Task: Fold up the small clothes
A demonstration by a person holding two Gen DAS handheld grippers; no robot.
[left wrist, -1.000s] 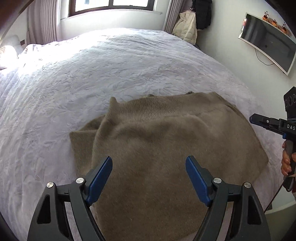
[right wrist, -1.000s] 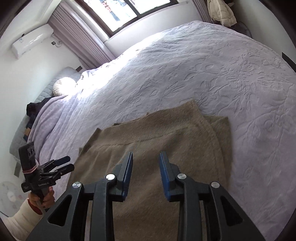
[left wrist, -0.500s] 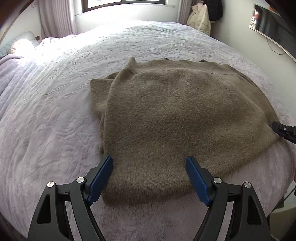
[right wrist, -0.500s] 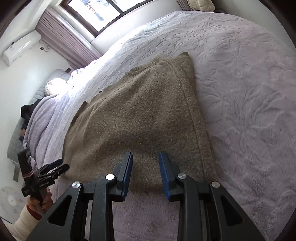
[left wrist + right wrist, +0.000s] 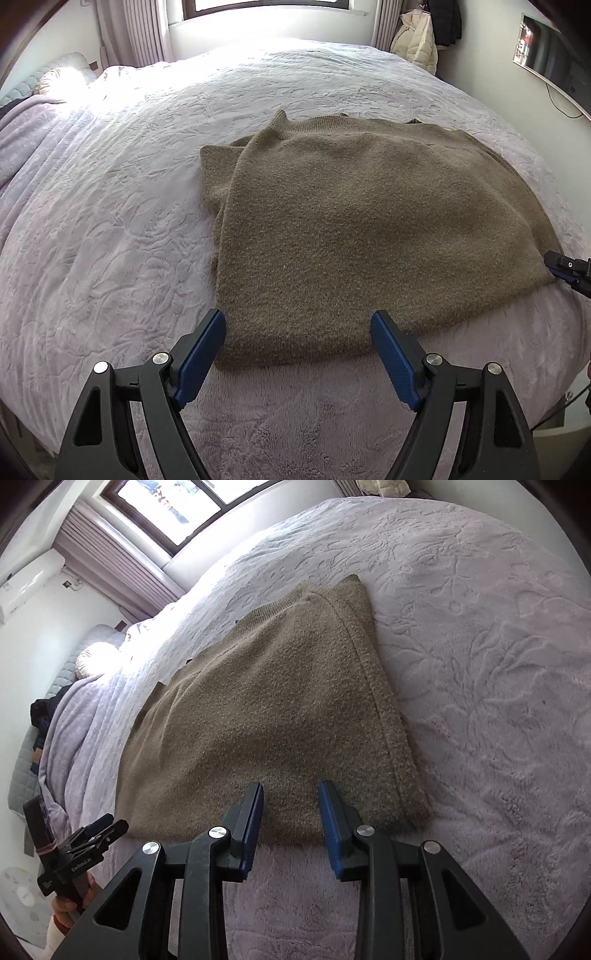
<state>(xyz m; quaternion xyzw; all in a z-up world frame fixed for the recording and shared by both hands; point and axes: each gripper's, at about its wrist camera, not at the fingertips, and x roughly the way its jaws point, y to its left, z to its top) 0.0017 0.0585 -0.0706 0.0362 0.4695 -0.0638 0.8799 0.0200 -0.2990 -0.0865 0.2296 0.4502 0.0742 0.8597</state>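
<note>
Our left claw [image 5: 297,334] is wide open and holds nothing; our right claw [image 5: 290,810] is open a little, empty too. Both hang over the near hem of the brown sweater [image 5: 369,221], which lies flat near the bed's [image 5: 110,221] near edge, its neck pointing toward the far edge.

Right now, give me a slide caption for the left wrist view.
Open left gripper poised at the near edge of a folded brown sweater on a lilac bedspread.
</note>
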